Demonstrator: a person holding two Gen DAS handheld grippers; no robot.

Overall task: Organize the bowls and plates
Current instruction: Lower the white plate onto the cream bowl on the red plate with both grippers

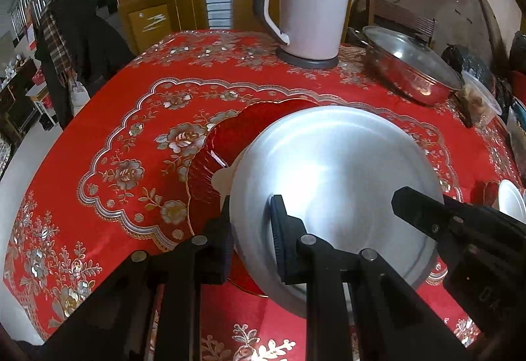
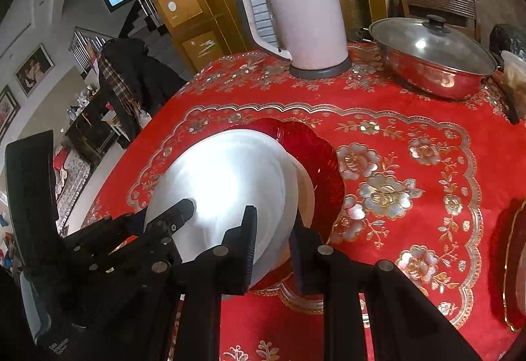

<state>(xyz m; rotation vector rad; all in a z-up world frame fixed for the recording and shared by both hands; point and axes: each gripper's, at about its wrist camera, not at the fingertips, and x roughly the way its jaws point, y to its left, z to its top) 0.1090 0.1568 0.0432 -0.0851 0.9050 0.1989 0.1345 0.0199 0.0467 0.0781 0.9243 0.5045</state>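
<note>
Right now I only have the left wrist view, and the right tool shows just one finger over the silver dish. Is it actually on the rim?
Observer: Yes. The right tool has the rim of the silver dish between its fingers, one on top and one outside the edge.
Operator: Anything under that side?
Observer: A white dish peeks out beneath it, above the red plate.
Operator: Does the pot lid have a handle?
Observer: Yes, a black knob on top.
</note>
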